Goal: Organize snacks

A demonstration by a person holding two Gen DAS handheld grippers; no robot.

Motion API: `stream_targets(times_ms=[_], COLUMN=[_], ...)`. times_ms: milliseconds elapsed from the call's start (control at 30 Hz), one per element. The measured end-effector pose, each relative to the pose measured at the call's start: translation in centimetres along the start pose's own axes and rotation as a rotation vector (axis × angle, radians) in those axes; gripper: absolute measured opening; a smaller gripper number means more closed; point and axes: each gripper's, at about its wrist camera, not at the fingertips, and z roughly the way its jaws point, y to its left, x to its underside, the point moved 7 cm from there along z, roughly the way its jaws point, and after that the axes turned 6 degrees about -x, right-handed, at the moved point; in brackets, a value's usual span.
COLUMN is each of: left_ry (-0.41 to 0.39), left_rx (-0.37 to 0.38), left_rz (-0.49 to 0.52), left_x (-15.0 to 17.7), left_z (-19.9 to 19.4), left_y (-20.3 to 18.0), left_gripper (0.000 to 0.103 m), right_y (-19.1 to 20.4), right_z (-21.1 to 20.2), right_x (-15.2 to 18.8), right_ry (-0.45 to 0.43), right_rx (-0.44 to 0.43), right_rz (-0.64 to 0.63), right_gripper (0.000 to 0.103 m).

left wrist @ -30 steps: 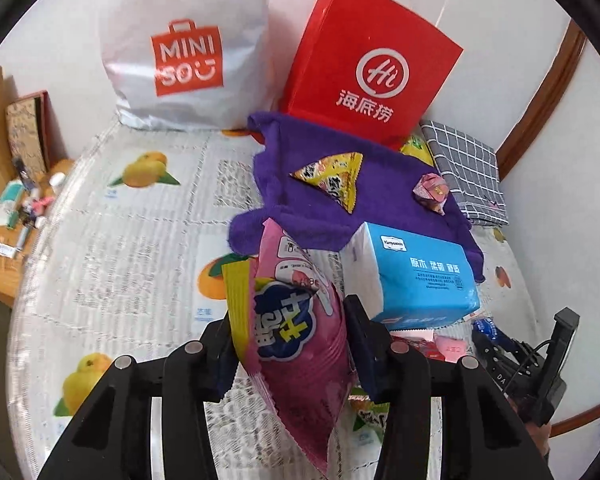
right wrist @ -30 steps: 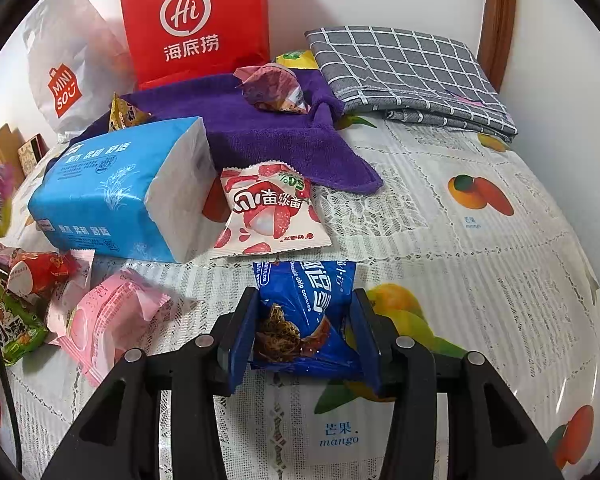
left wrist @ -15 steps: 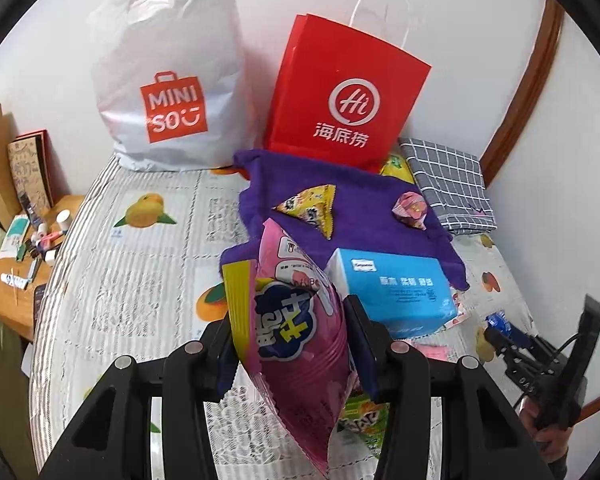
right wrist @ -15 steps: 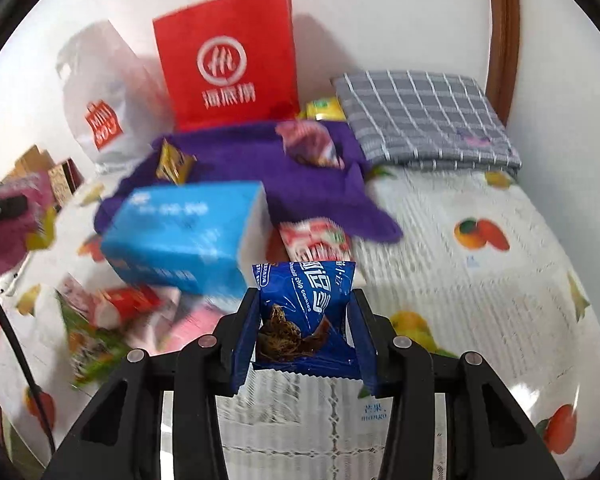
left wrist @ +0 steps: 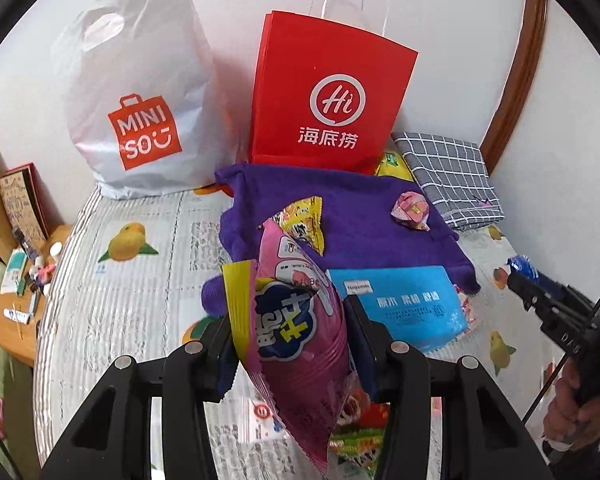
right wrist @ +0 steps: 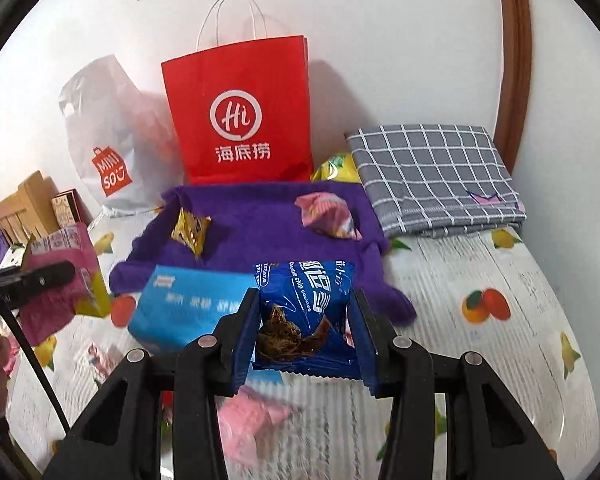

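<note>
The left claw (left wrist: 288, 344) is clamped on a tall pink snack bag (left wrist: 300, 344) with a yellow edge, held above the bed; the right claw (right wrist: 304, 332) grips a blue chocolate-chip cookie packet (right wrist: 306, 312), also lifted clear of the surface. The bed (left wrist: 112, 312) under both is covered in a white fruit-print sheet. Against the wall stand a white MINISO plastic bag (left wrist: 140, 112) and, just beside it, a red paper bag (left wrist: 328, 96) with white handles; a folded grey checked cloth (right wrist: 432, 176) lies in the corner. A purple towel (left wrist: 360, 216) spreads in front of the red bag, between the claws and the bags; a blue tissue pack (left wrist: 408, 308) sits at its near edge. On the towel rest a yellow triangular snack (right wrist: 190, 230) and a crumpled pink wrapper (right wrist: 328, 216), well apart. More small packets (right wrist: 248, 416) lie blurred on the sheet below the claws. A wooden desk (left wrist: 4, 320) with small items stands left of the bed.
</note>
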Motion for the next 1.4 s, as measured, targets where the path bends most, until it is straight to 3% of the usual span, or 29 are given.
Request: stream_targets(times_ms=[500, 1167, 1400], left_ry=[0.012, -0.034, -0.005], left_rx=[0.013, 0.022, 0.091], left_rz=[-0.004, 0.052, -0.038], left_x=[-2.1, -3.3, -3.1], left_z=[3.9, 6.4, 7.4], left_y=[-0.5, -2.4, -1.4], left_gripper=[0.046, 0.046, 0.046], right_y=[-0.4, -0.7, -1.4], right_z=[4.4, 9.8, 11.1], right_x=[-3.2, -5.0, -4.0], right_ry=[-0.004, -0.029, -0.004], right_rx=[-0.009, -0.059, -0.063], right_rz=[0.029, 0.060, 0.082], right_gripper=[0.044, 0.044, 0.044])
